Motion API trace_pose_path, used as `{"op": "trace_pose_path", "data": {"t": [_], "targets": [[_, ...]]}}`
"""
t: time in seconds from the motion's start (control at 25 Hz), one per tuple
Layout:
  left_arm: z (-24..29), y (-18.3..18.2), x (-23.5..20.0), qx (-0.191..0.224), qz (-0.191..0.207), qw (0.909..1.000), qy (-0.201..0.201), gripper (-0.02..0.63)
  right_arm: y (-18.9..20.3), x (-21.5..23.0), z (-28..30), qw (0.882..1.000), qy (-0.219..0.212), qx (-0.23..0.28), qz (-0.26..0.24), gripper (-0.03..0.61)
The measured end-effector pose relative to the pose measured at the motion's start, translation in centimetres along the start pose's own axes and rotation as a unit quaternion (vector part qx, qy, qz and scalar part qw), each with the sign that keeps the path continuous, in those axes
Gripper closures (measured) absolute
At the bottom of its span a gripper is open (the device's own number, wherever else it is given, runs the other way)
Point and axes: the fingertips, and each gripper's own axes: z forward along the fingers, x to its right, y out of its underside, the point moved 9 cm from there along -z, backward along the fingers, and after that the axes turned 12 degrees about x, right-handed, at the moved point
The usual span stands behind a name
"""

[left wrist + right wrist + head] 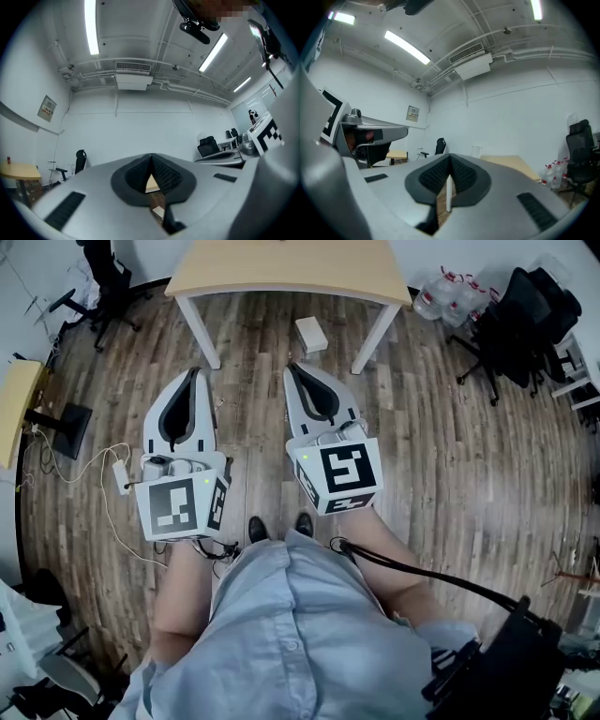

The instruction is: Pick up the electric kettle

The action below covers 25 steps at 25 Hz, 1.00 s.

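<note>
Presently, two grippers are held side by side over a wood floor [450, 456], both pointing toward a table [281, 273]. Left gripper [194, 374]: jaws closed tip to tip with nothing between them; only floor and a bit of table show through the gap behind the tips. Right gripper [293, 368]: jaws likewise pressed together, empty. Kettle [476, 151]: small, pale and faint, seen only in the right gripper view. It stands on the table's far end near the wall, well apart from both grippers. Its long axis is upright; which way its spout or handle faces cannot be told. Box [311, 335]: white, on the floor at the table's near edge, between its legs. Bottles [448, 292]: clustered on the floor right of the table. Chair [525, 315]: black, beside the bottles. Cable [89, 474]: white, looped on the floor left of the left gripper.
</note>
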Motion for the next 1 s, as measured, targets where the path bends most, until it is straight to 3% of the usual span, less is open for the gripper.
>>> {"op": "trace_pose_path", "data": {"t": [0.24, 0.52, 0.76, 1.0], "targets": [[0.4, 1.0, 1.6, -0.011, 0.007, 0.9997, -0.021, 0.614, 1.2, 2.0, -0.5, 0.999, -0.025, -0.017, 0.013, 0.577], [2.4, 2.7, 1.3, -0.019, 0.009, 0.9994, -0.029, 0.614, 2.9, 4.5, 1.1, 0.999, -0.023, -0.030, 0.024, 0.577], [6.5, 6.1, -1.0, -0.016, -0.004, 0.9996, -0.025, 0.614, 5.5, 5.9, 5.5, 0.999, -0.019, -0.045, 0.025, 0.577], [12.9, 9.2, -6.0, -0.007, -0.012, 0.9999, -0.009, 0.614, 7.6, 6.5, 13.6, 0.999, -0.010, -0.049, 0.020, 0.577]]}}
